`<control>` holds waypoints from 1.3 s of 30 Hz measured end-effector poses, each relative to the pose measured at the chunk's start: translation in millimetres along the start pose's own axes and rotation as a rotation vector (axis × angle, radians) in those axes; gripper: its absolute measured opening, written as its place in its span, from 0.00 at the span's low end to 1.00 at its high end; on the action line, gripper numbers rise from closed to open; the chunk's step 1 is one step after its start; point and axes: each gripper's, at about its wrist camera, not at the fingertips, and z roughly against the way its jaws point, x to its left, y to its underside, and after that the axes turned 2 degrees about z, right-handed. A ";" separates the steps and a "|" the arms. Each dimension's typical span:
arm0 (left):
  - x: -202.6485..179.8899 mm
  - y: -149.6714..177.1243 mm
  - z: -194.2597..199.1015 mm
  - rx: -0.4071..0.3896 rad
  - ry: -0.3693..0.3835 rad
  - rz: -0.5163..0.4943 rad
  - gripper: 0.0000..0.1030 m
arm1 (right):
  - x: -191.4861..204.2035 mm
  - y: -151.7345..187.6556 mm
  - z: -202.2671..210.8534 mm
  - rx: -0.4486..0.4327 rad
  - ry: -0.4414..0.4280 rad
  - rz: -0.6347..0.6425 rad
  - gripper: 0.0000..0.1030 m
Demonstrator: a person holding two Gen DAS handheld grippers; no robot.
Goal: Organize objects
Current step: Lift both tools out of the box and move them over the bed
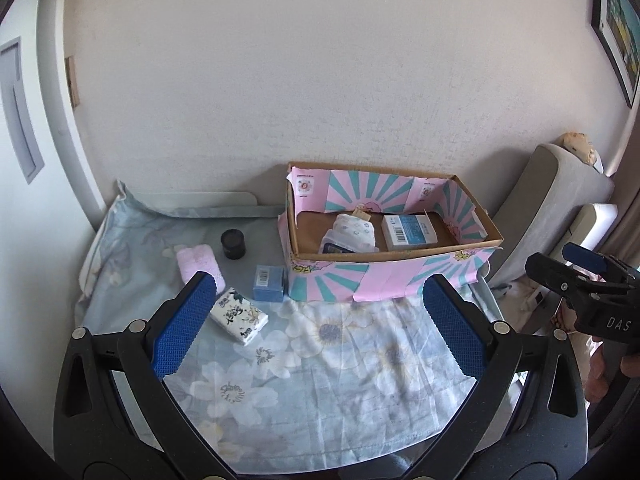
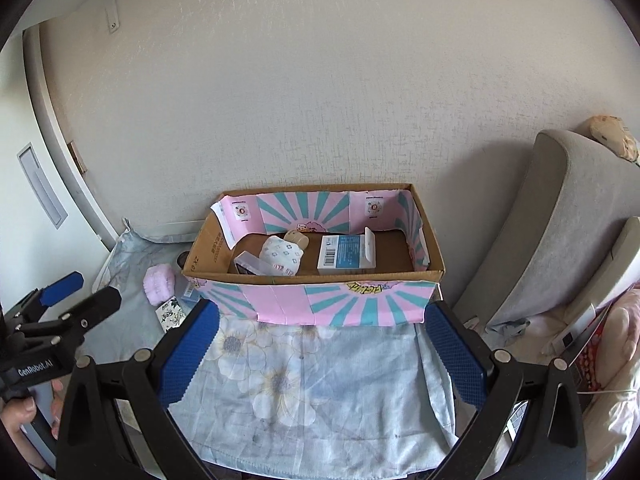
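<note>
Both the left gripper [image 1: 316, 320] and right gripper [image 2: 320, 344] hovered with jaws spread, empty. The pink-and-teal cardboard box [image 1: 384, 276] sat on the floral-clothed table [image 1: 320, 360], a white floral tissue pack [image 1: 239, 315] left of it.

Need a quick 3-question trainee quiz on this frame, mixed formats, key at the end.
1. True or false: the left gripper is shut on the tissue pack.
2. Which lies outside the cardboard box? A) large blue-and-white box B) black jar C) clear plastic case
3. Fill in: the pink towel lies on the floral ____.

Key: 1 false, both grippers are open, holding nothing (right gripper); 2 B; 3 cloth.
</note>
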 end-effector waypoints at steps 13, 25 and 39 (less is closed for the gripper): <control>27.8 -10.5 8.0 0.004 0.015 0.026 1.00 | 21.9 -2.6 5.5 -0.042 -0.007 -0.008 1.00; 80.8 -15.5 18.8 0.017 0.000 0.053 1.00 | 79.7 -6.4 -2.9 -0.045 -0.067 0.022 1.00; 141.8 -9.9 25.8 0.042 -0.014 0.080 1.00 | 150.6 3.7 -16.4 -0.049 -0.123 0.076 1.00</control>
